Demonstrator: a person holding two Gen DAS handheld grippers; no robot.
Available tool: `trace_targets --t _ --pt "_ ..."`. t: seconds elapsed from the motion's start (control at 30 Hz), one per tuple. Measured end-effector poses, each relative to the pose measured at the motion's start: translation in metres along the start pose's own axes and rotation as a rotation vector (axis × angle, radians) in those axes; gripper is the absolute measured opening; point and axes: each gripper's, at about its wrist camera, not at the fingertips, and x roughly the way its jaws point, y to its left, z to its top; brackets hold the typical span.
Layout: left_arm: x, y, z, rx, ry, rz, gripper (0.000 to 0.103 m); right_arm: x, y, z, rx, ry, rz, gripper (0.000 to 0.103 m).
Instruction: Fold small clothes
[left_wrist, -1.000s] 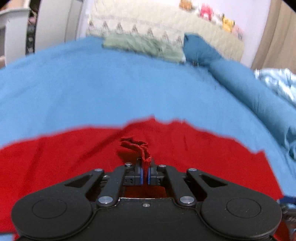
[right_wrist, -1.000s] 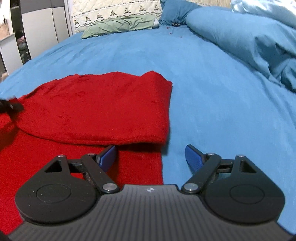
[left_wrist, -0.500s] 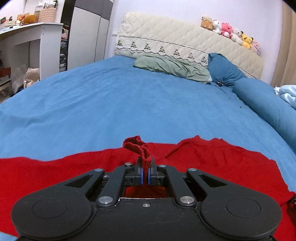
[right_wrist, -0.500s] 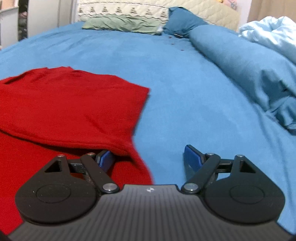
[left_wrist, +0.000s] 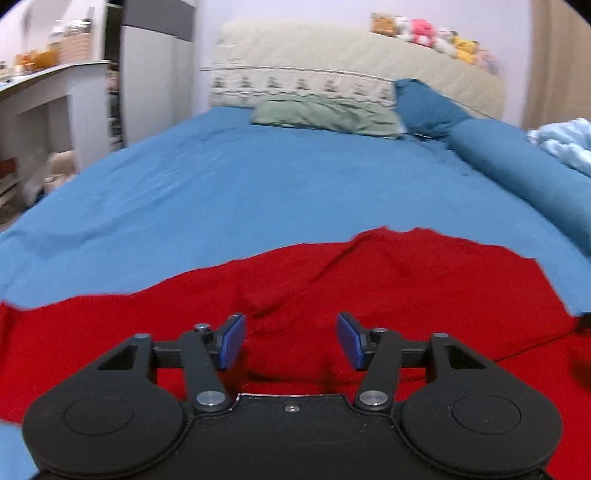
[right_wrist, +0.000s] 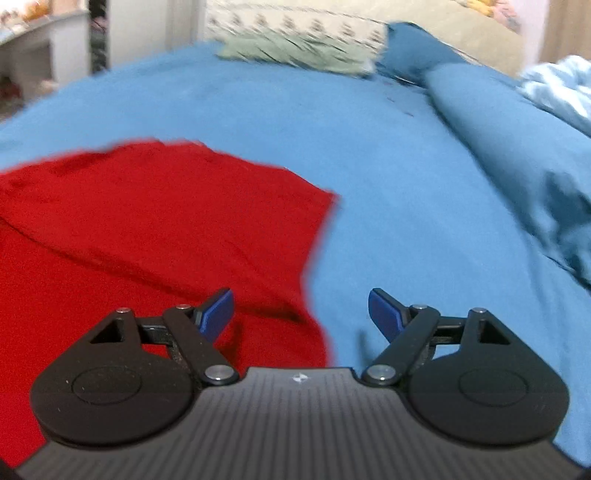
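Note:
A red garment lies folded over on the blue bedsheet. In the left wrist view my left gripper is open and empty, just above the garment's near part. In the right wrist view the garment fills the left half, its folded upper layer ending in a corner at mid-frame. My right gripper is open and empty, hovering over the garment's right edge, with the left fingertip over red cloth and the right one over bare sheet.
A green pillow, a dark blue pillow and a beige headboard with plush toys stand at the far end. A rolled blue duvet and light blue blanket lie along the right. A white desk stands left.
My left gripper has opened and let go of the pinched red cloth, which has dropped flat. My right gripper stays open and has shifted over the garment's right edge.

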Motion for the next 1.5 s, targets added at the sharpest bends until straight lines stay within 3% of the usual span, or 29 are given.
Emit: trace_targets --t 0.1,0.23,0.4,0.5,0.63,0.77,0.93,1.07,1.27,1.37,1.4,1.47,1.5 --pt "0.025 -0.008 0.006 -0.024 0.034 -0.047 0.061 0.025 0.022 0.014 0.053 -0.016 0.081 0.096" --pt "0.059 -0.003 -0.005 -0.062 0.12 -0.055 0.061 0.052 0.028 0.006 0.078 -0.012 0.078 0.096" --pt "0.05 -0.007 -0.016 0.032 0.092 -0.059 0.061 0.046 0.003 -0.011 0.142 -0.001 0.123 0.096" --pt "0.052 -0.009 -0.017 0.034 0.095 -0.051 0.062 0.046 0.001 0.006 0.166 -0.044 0.154 0.096" --pt "0.057 -0.01 -0.011 0.022 0.103 -0.055 0.062 0.078 -0.002 0.041 0.206 -0.058 0.179 0.096" --pt "0.056 -0.007 -0.012 0.018 0.106 -0.067 0.062 0.132 -0.016 0.062 0.258 -0.007 0.1 0.096" --pt "0.057 -0.007 -0.01 0.015 0.107 -0.059 0.062 0.152 -0.034 0.069 0.334 -0.029 0.044 0.095" --pt "0.045 -0.011 -0.002 0.011 0.119 -0.049 0.062 0.126 -0.021 0.079 0.303 -0.052 0.065 0.096" --pt "-0.018 -0.017 0.028 0.004 0.071 -0.003 0.064 0.032 0.026 0.098 0.244 -0.124 0.126 0.097" --pt "-0.056 -0.011 0.043 -0.013 0.033 0.021 0.078 -0.012 0.054 0.107 0.21 -0.127 0.164 0.103" --pt "-0.068 -0.007 0.047 -0.016 0.018 0.031 0.09 -0.024 0.063 0.111 0.209 -0.127 0.183 0.103" --pt "-0.093 0.003 0.053 -0.03 -0.026 0.052 0.101 -0.048 0.081 0.116 0.214 -0.137 0.234 0.103" --pt "-0.104 0.01 0.055 -0.04 -0.045 0.06 0.101 -0.059 0.091 0.117 0.209 -0.141 0.262 0.103"
